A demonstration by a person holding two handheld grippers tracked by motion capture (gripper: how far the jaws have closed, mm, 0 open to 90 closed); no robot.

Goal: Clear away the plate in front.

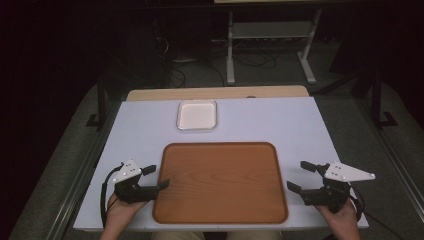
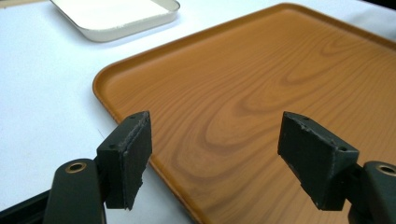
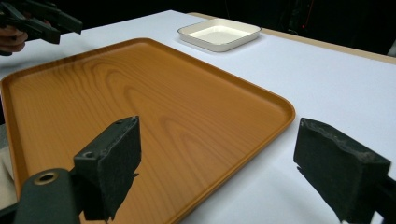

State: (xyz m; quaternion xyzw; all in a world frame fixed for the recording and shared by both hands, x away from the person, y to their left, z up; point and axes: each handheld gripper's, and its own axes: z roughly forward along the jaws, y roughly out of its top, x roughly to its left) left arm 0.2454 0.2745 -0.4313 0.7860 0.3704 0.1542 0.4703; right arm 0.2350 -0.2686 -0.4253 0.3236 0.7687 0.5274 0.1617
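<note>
White desk [image 1: 300,130], wooden tray [image 1: 220,182] lying at its near middle, small white dish [image 1: 197,114] just beyond the tray, left gripper [image 1: 159,177] wide and empty at the tray's left edge, right gripper [image 1: 296,176] wide and empty just beside its right edge

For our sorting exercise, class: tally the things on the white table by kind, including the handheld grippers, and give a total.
Wooden tray: 1
White square dish: 1
Handheld grippers, jaws open and holding nothing: 2, the left gripper and the right gripper
Total: 4
</note>
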